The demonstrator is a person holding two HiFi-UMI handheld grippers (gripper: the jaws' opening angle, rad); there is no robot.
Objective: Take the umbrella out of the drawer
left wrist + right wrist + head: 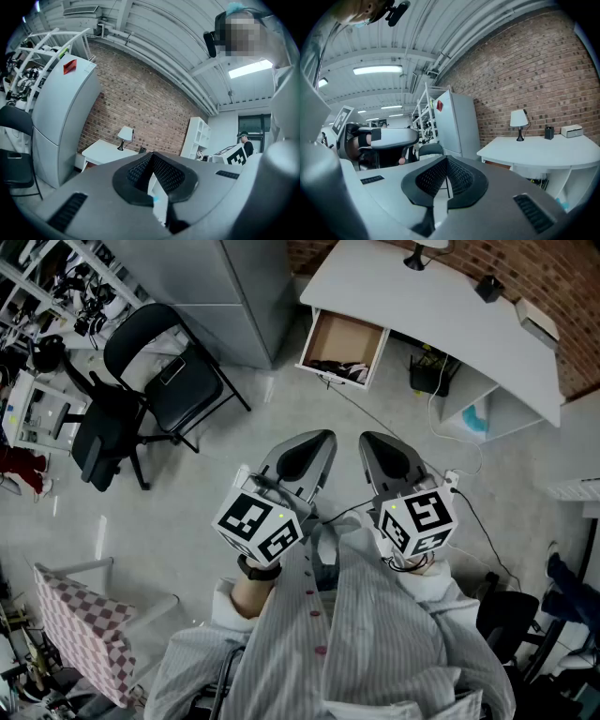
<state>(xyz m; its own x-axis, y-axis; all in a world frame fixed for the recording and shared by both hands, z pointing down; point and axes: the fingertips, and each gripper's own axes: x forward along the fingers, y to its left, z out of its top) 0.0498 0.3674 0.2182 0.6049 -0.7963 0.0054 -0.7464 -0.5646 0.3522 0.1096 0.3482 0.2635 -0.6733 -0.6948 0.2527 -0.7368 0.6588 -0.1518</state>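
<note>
Umbrella: probably the dark bundle at the front of the open drawer, not yet out. Reach, grab and lift all left. Left gripper closed tight, empty; right gripper same, both well short of the drawer. Pale floor; black chairs, grey cabinet, white desk, brick wall.

Left tool, right tool: both closed.

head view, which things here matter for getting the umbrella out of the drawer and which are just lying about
Job: open drawer, dark heap inside it (umbrella not made out), left gripper, right gripper.
Lying about: black chair, lamp, grey cabinet, checked cloth.
</note>
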